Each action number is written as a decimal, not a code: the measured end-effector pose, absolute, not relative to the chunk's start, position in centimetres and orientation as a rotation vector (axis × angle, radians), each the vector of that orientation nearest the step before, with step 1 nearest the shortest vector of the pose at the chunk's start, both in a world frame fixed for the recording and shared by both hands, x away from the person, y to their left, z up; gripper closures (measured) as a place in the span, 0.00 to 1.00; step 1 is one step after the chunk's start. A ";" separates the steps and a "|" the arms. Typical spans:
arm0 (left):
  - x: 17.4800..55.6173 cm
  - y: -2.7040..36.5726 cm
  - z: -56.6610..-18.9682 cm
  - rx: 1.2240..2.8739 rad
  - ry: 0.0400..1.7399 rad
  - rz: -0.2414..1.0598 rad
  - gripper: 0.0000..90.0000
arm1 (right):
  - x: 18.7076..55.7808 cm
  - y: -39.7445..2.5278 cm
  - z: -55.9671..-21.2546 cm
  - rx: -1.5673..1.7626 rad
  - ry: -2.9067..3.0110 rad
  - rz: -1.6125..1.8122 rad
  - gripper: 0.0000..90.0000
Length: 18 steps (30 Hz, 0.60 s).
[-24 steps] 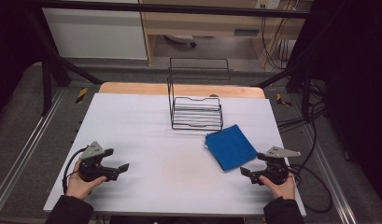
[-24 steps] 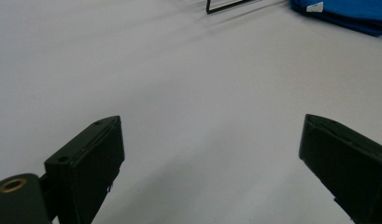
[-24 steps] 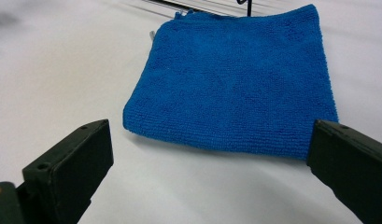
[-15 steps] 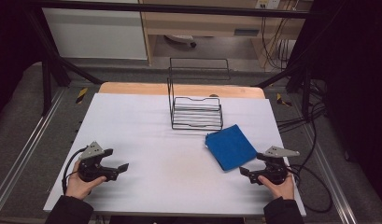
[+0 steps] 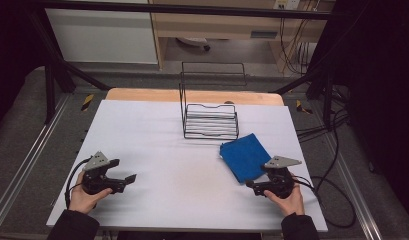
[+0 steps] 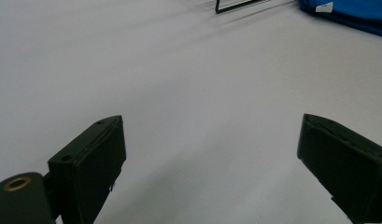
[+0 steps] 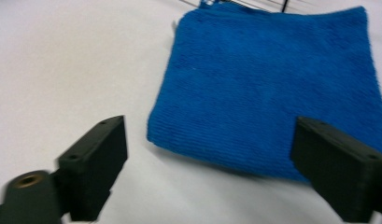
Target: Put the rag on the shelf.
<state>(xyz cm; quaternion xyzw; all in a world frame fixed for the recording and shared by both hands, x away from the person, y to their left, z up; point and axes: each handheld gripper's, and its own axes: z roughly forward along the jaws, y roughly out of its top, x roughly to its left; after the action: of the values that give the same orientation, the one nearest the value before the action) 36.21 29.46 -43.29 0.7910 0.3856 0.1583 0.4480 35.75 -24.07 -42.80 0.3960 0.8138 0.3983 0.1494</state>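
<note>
Cloth (image 5: 244, 156), blue and folded flat, lies on the white tabletop (image 5: 172, 145) at its right half, just in front of the black wire rack (image 5: 210, 120) and touching or nearly touching the rack's front edge. Right tongs (image 5: 255, 186) sit low at the near right of the tabletop, released, jaws spread wide and aimed at the cloth's near edge, close to it but apart. Left tongs (image 5: 126, 181) sit at the near left, also released, jaws wide over bare tabletop, well apart from the cloth.
</note>
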 end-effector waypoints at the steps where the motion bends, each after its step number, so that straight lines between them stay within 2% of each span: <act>1: 36.2 29.4 -43.3 1.957 0.954 0.392 0.09 | 35.7 -24.1 -42.8 1.138 2.339 1.145 0.20; 2: 36.2 29.4 -43.3 1.958 0.954 0.391 0.09 | 35.8 -23.5 -42.8 1.120 2.357 1.133 0.26; 3: 36.2 29.4 -43.3 1.961 0.950 0.392 0.09 | 35.8 -23.5 -42.8 1.120 2.357 1.133 0.26; 4: 36.2 29.4 -43.3 1.959 0.951 0.392 0.09 | 35.8 -22.9 -42.9 1.093 2.376 1.122 0.35; 5: 36.2 29.4 -43.3 1.959 0.951 0.392 0.10 | 35.8 -22.9 -42.9 1.093 2.376 1.122 0.35; 6: 36.2 29.4 -43.3 1.960 0.952 0.392 0.10 | 35.9 -22.4 -43.1 1.077 2.394 1.119 0.42; 7: 36.2 29.4 -43.3 1.959 0.953 0.393 0.10 | 35.9 -22.4 -43.1 1.077 2.394 1.119 0.42; 8: 36.2 29.5 -43.3 1.957 0.953 0.394 0.10 | 36.0 -21.9 -43.3 1.070 2.398 1.106 0.49; 9: 36.2 29.5 -43.3 1.957 0.953 0.394 0.10 | 36.0 -21.9 -43.3 1.070 2.398 1.106 0.49; 10: 36.2 29.4 -43.3 1.956 0.954 0.393 0.10 | 36.2 -21.4 -43.5 1.065 2.407 1.081 0.55; 18: 36.2 29.4 -43.3 1.959 0.954 0.388 0.11 | 36.7 -20.0 -44.6 1.025 2.453 0.991 0.68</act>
<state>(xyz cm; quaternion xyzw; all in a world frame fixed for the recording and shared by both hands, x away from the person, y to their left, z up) 36.20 29.39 -43.32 0.7916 0.3854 0.1569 0.4475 36.69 -20.02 -44.59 0.3571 0.8546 0.3451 0.1517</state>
